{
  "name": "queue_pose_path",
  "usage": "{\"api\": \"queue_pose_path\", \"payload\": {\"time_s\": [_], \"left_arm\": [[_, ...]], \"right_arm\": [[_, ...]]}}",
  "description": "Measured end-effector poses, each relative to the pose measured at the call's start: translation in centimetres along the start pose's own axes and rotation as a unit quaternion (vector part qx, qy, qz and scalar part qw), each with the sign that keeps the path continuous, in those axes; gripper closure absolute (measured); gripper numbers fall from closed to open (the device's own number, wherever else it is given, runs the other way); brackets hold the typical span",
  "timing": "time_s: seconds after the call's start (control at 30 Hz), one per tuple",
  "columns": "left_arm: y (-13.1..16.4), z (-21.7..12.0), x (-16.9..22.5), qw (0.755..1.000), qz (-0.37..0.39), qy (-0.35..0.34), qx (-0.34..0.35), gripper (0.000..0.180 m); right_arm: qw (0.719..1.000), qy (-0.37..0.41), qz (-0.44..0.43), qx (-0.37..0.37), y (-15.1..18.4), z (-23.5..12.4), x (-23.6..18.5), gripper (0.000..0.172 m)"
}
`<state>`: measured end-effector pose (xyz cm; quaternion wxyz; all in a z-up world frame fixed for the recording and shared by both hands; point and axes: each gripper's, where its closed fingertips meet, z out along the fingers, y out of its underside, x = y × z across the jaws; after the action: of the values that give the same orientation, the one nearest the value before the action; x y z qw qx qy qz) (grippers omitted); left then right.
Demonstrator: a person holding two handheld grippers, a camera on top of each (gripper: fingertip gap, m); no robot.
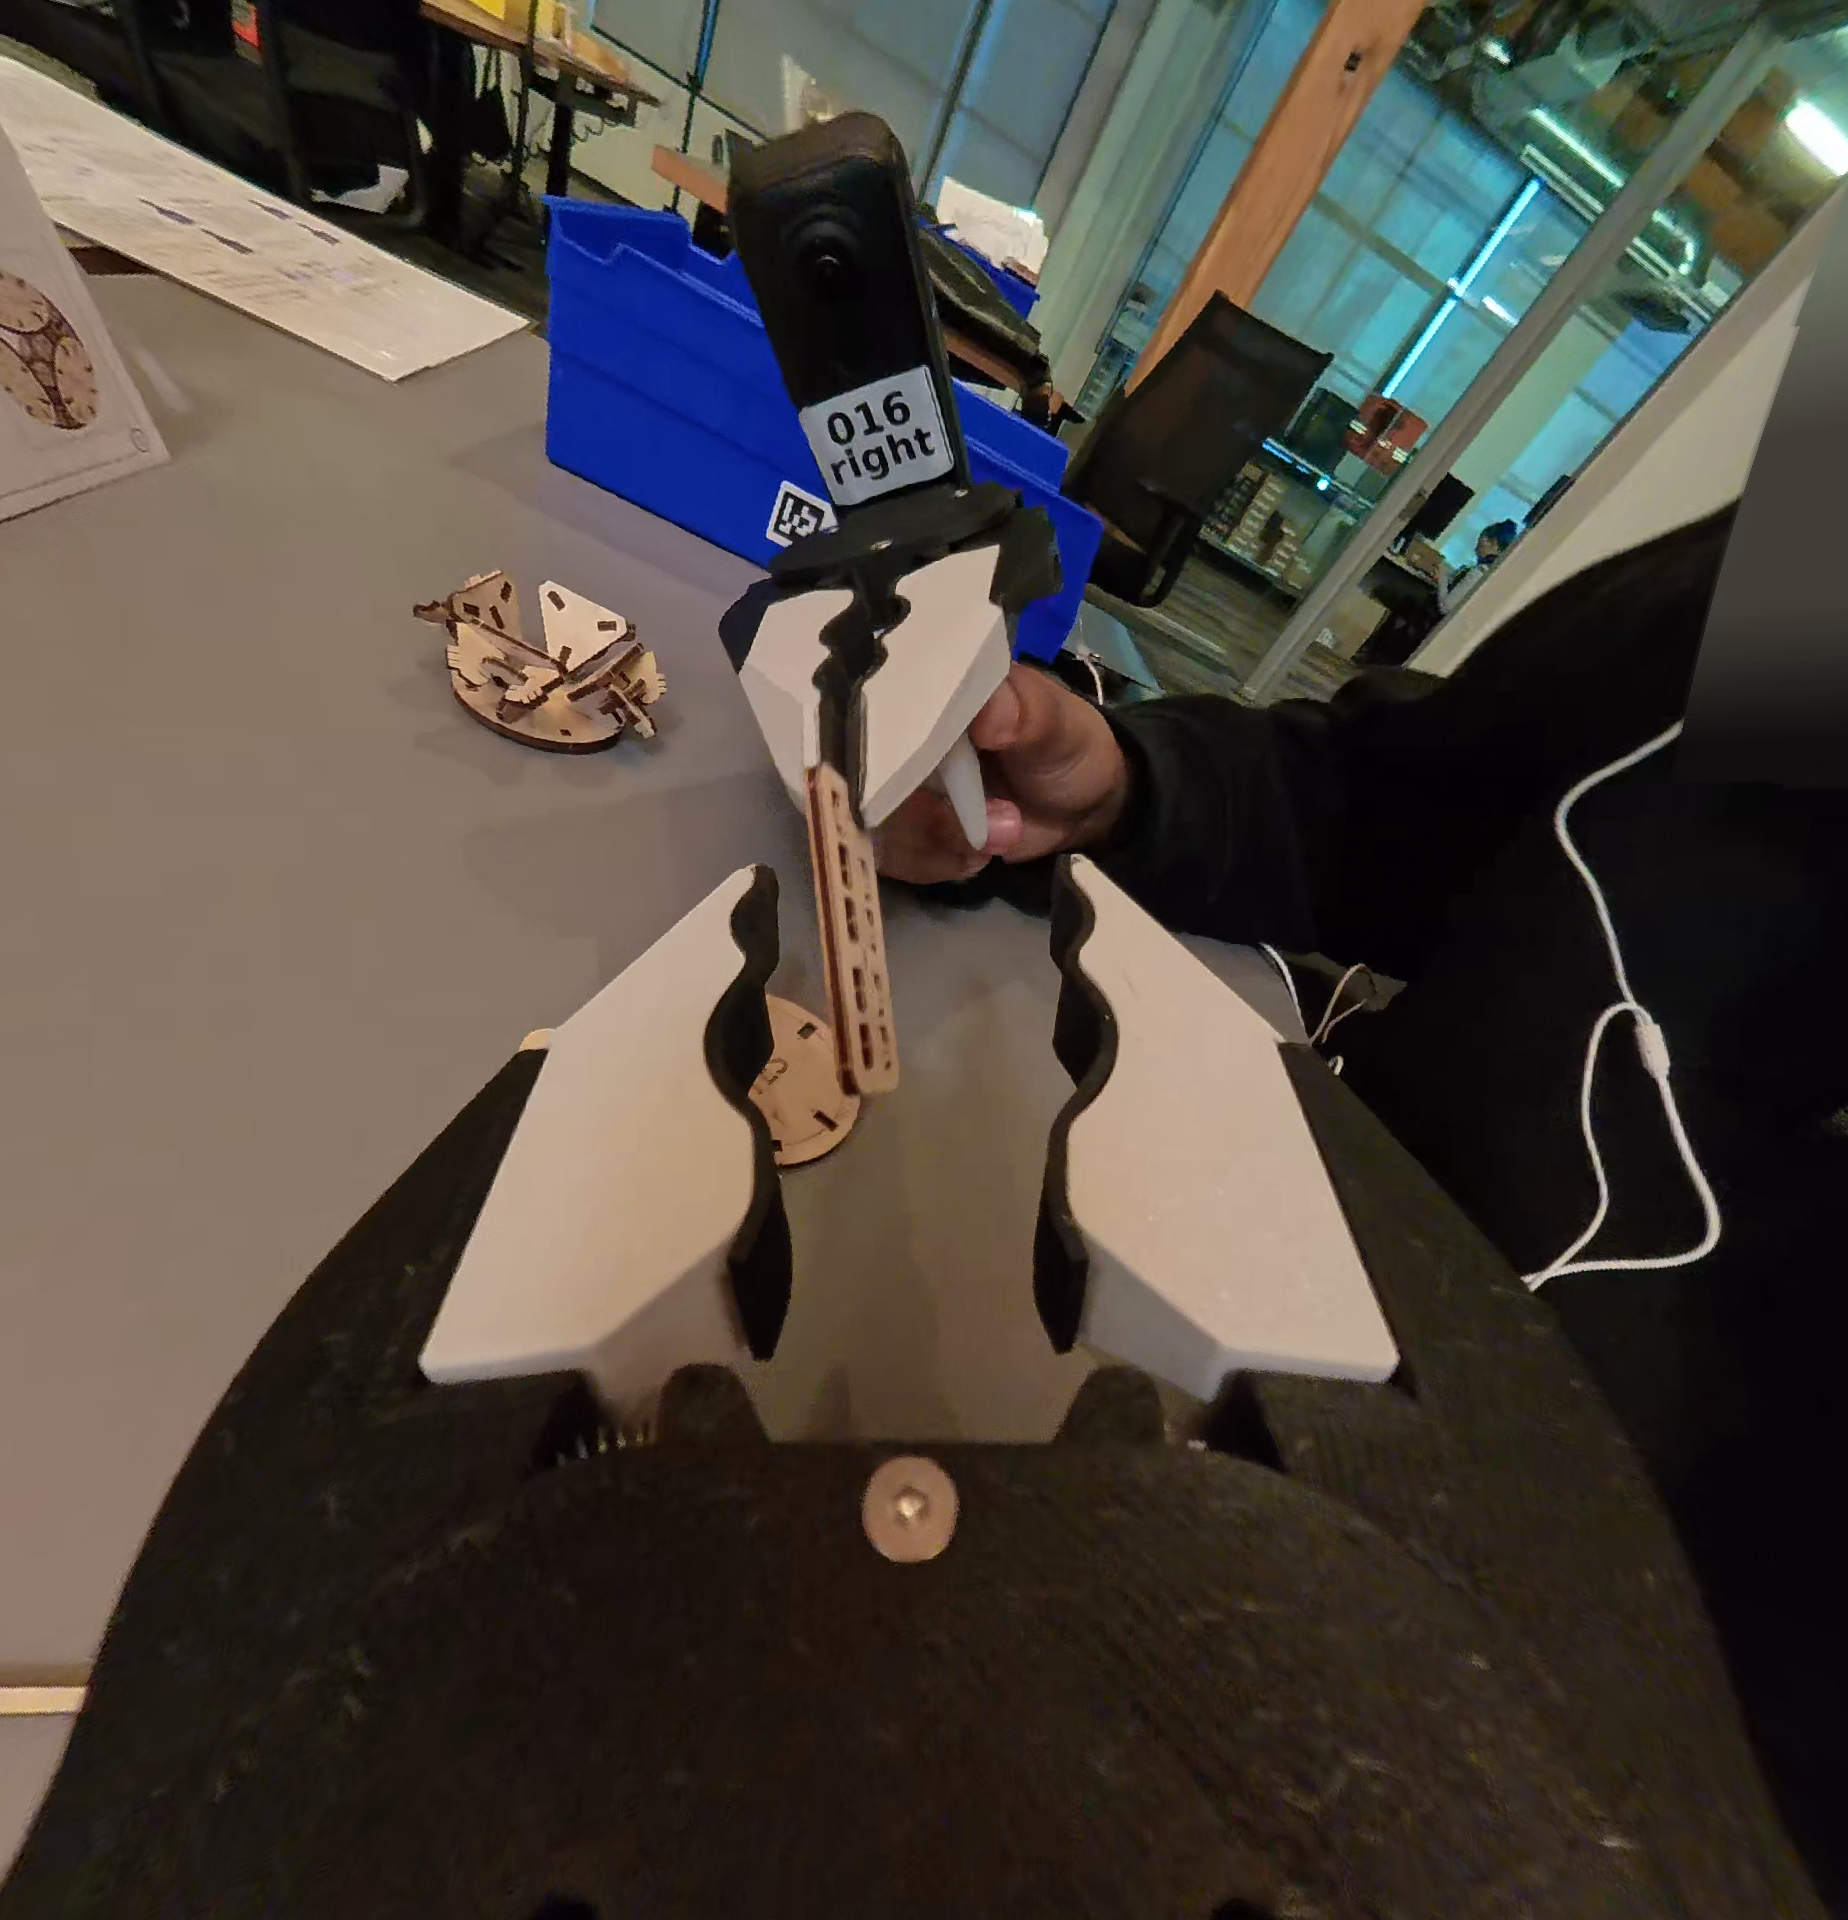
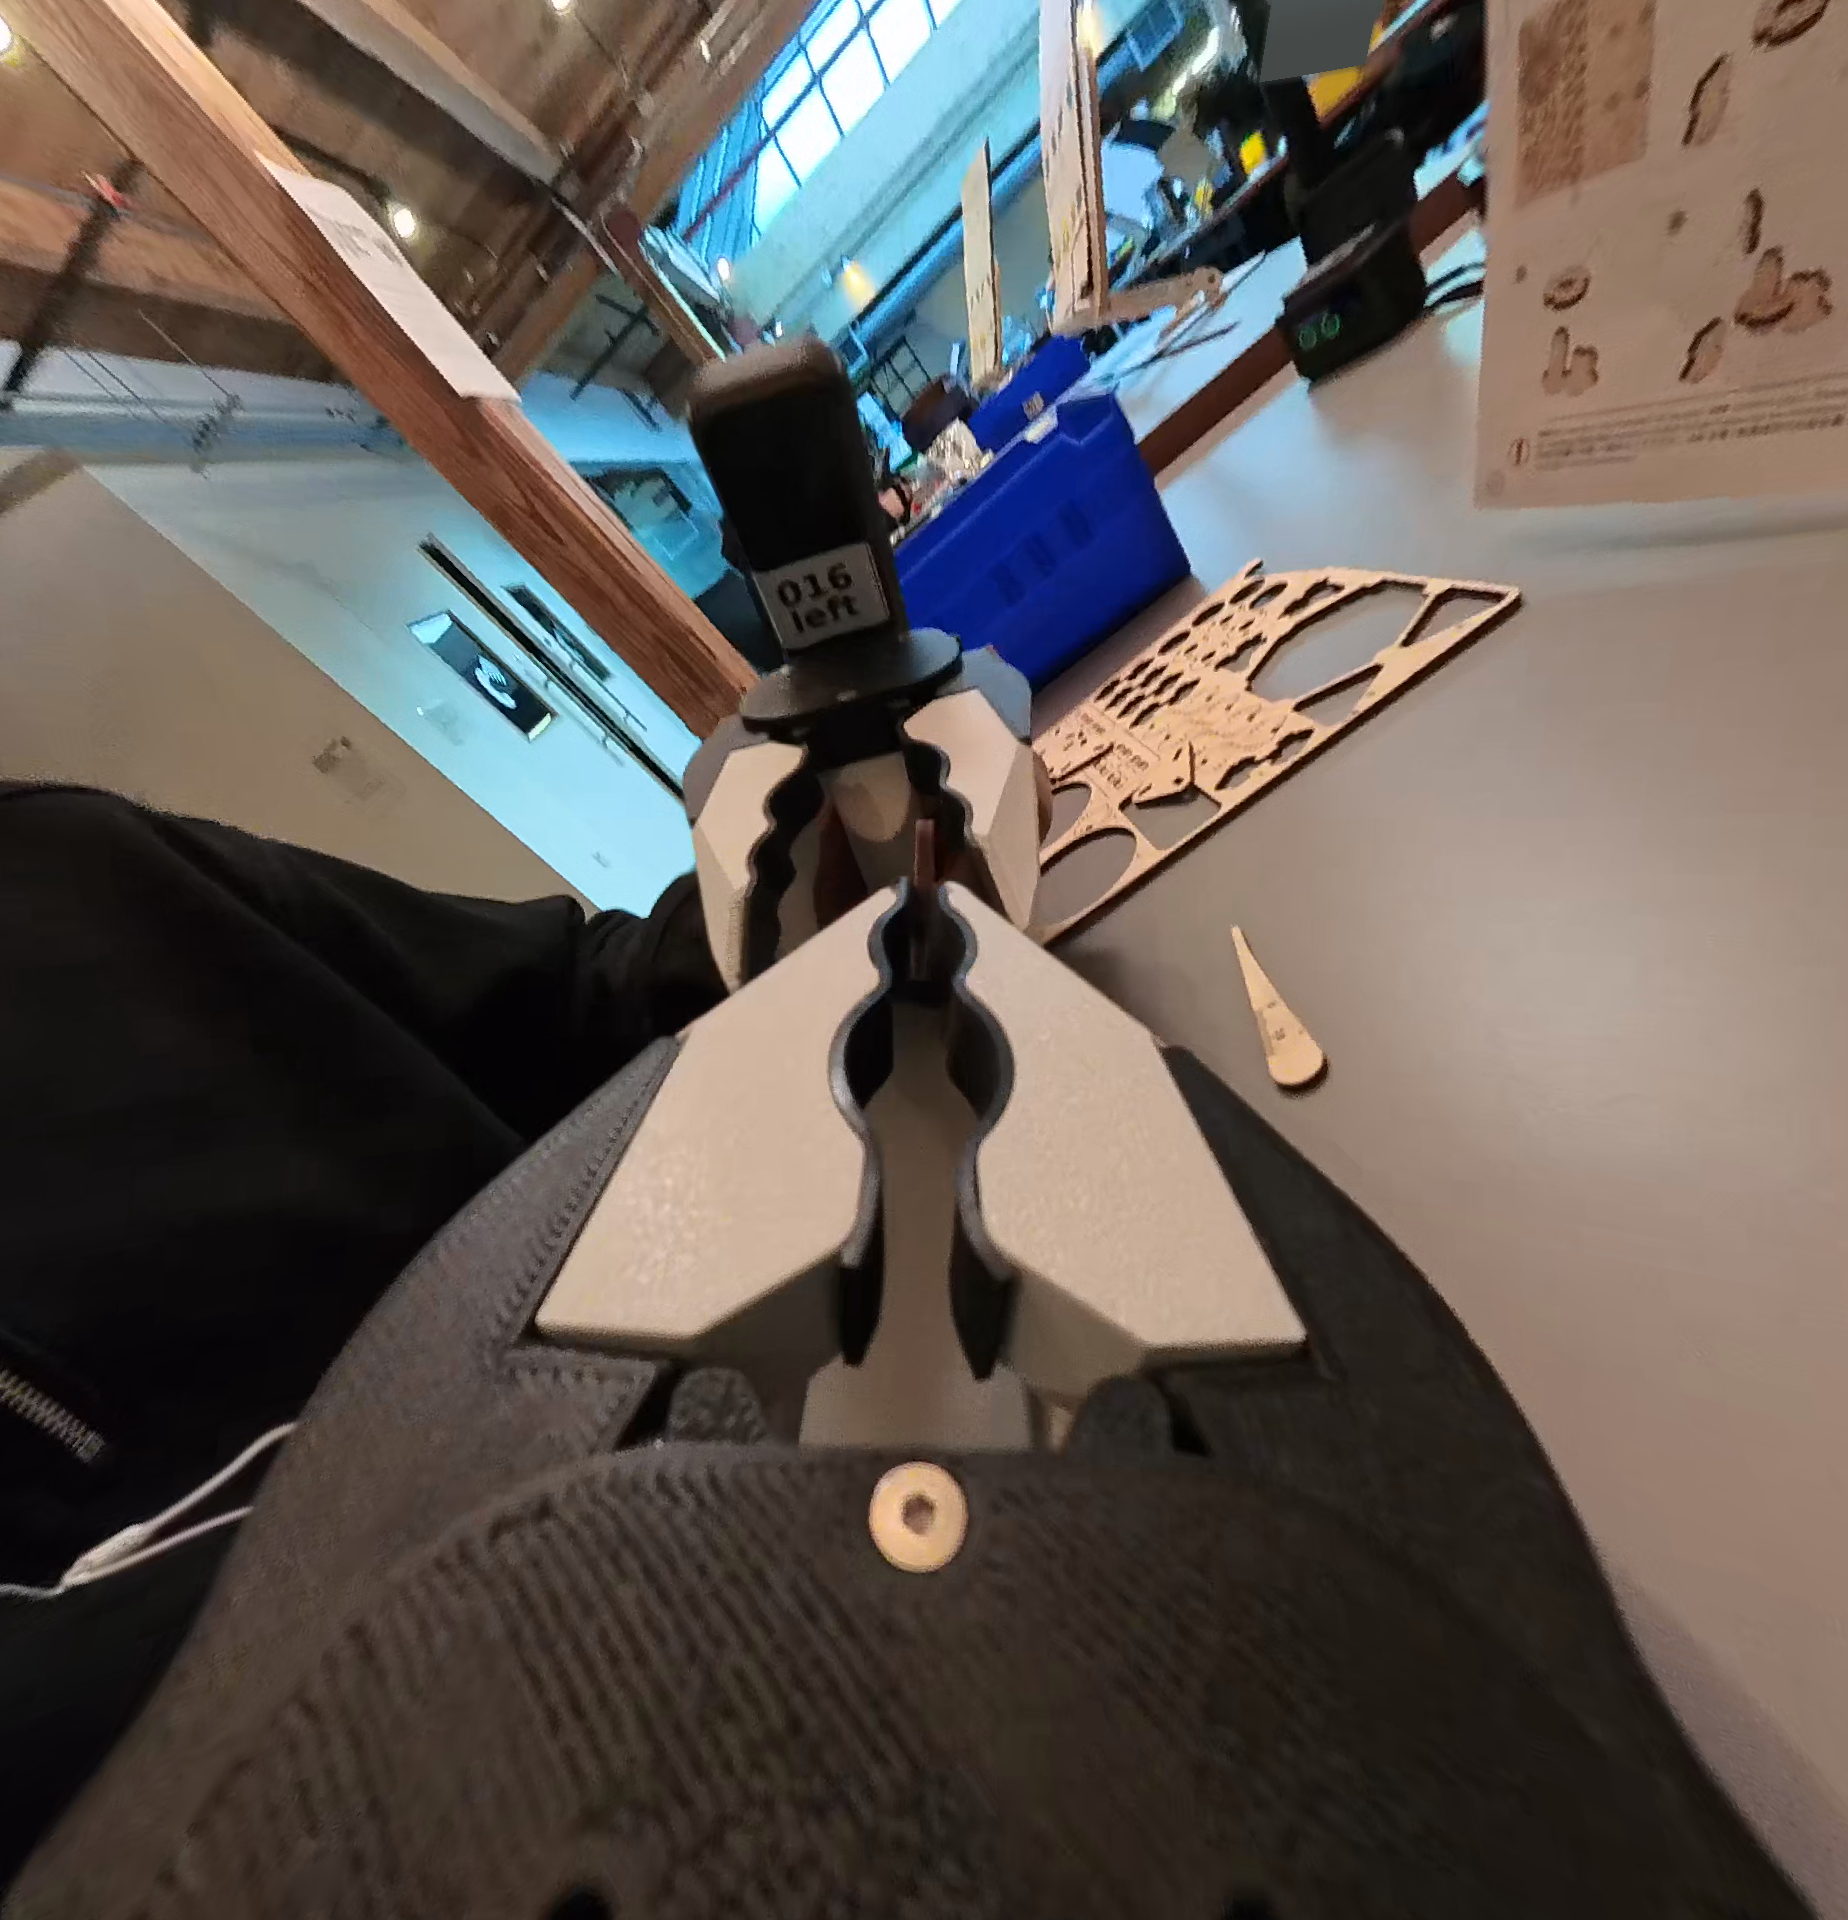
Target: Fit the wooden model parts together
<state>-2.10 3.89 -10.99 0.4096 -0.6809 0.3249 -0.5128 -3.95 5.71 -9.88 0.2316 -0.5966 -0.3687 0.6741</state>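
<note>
A flat grey table [image 1: 224,831] is seen in both views, matte and lit evenly. On it, at 10 o'clock in the left wrist view, a half-built wooden model [image 1: 546,665] is standing; at 12 o'clock a blue bin [image 1: 671,416] is set near the far edge, with printed sheets [image 1: 245,239] lying at 11 o'clock. A round wooden disc [image 1: 811,1091] is lying flat just behind the left finger. In the right wrist view a cut-out wooden sheet [image 2: 1315,707] is lying at 1 o'clock and a small pointed wooden piece [image 2: 1275,1013] at 2 o'clock. Glass partitions and a timber post [image 1: 1273,166] are visible in the room beyond.

The right gripper [image 1: 842,774] is pressed together on one end of a slotted wooden strip [image 1: 858,945], which is hanging tilted above the table. The left gripper [image 1: 909,904] is spread wide, with the strip's lower part between its fingers and touched by neither
</note>
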Motion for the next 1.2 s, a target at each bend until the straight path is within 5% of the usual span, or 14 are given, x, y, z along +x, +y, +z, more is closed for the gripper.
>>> {"api": "queue_pose_path", "payload": {"time_s": [0.33, 1.2], "left_arm": [[-2.0, -1.6, -0.4, 0.998, -0.002, -0.009, 0.059, 0.14], [-0.1, -0.3, -0.6, 0.999, 0.024, -0.03, -0.001, 0.145]], "right_arm": [[0.999, 0.012, 0.006, 0.036, -0.9, -0.6, 0.4, 0.172], [0.999, -0.025, 0.032, -0.004, 0.6, 0.3, -0.7, 0.172]]}}
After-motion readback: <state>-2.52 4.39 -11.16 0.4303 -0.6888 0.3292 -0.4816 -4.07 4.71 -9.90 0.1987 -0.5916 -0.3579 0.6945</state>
